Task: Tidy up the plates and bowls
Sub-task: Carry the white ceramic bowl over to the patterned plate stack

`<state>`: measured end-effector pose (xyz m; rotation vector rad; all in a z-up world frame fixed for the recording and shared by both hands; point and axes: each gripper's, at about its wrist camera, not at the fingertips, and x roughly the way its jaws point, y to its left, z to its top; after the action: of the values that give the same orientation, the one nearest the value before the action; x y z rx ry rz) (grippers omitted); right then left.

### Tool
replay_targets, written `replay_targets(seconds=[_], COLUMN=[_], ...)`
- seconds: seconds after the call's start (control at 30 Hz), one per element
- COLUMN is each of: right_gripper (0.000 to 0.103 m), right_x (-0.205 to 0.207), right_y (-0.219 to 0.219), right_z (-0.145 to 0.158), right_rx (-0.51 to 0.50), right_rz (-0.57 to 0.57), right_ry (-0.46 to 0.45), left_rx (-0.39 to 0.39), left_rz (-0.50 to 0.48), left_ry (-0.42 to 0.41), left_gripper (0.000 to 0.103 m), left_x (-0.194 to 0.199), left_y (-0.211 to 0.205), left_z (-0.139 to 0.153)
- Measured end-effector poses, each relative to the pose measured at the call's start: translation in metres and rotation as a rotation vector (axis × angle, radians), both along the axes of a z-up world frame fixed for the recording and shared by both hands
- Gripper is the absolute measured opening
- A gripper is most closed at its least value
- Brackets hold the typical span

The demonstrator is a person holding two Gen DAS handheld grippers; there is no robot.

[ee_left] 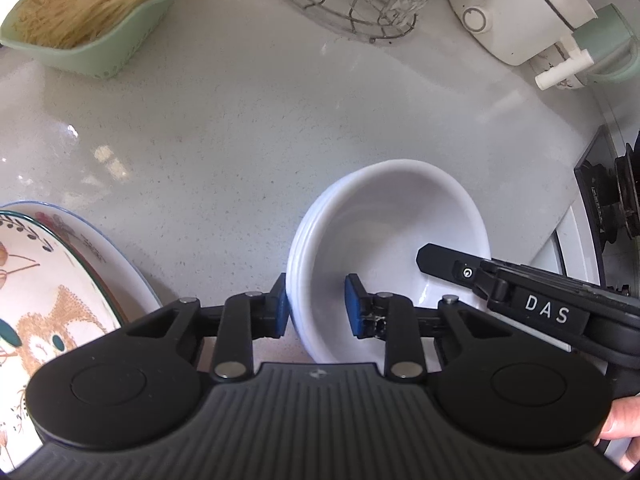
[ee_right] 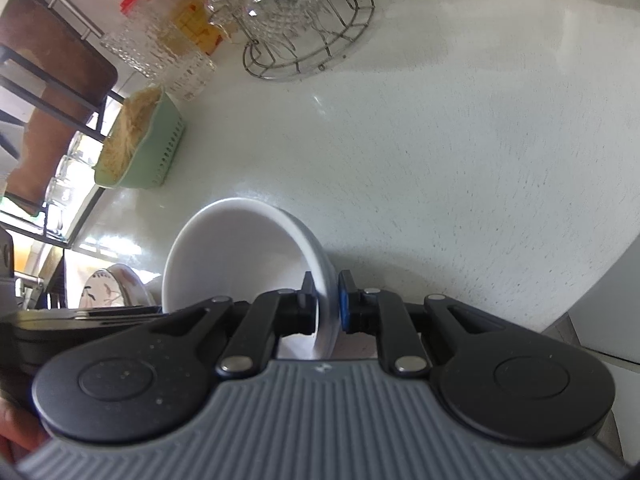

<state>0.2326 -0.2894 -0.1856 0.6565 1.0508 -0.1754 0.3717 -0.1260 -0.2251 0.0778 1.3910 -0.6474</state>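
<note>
1. The biggest risk is to the stack of white bowls (ee_left: 384, 240), which I judge to be several nested together from the layered rims. It sits tilted above the pale tabletop (ee_left: 240, 140), held at opposite rim edges. If the two grips move unevenly, the nested bowls could slide apart or drop and chip.
2. The left tongs (ee_left: 316, 306) straddle the near-left rim, one blue pad outside and one inside; they look pinched on the wall, though a small gap shows beside the inner pad, so that hold may be loose.
3. The right tongs (ee_right: 325, 304) are pressed onto the opposite rim edge, a thin bite that could slip on glazed ceramic.
4. The patterned plates (ee_left: 48, 300) lie stacked just to the left of the bowls; swinging the bowls that way could knock them.
5. The green basket (ee_left: 92, 20) at the far left holds a heap of pale, thin noodle-like strands.
6. The wire rack (ee_right: 304, 40) at the back carries clear glassware, well apart from the bowls.
7. The top bowl looks empty.
</note>
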Motion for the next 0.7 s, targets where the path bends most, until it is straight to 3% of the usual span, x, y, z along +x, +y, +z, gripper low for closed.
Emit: replay_targets(seconds=[0.7], right_gripper=[0.015], right_x=[-0.012], right_y=[0.017], right_z=[0.048], right_rx=[-0.061], right_rz=[0.048], right_ry=[-0.032], left_rx=[-0.017], left_rz=[-0.021], left_ry=[-0.031], left_gripper=[0.033], left_x=[-0.014], left_y=[0.012], left_z=[0.049])
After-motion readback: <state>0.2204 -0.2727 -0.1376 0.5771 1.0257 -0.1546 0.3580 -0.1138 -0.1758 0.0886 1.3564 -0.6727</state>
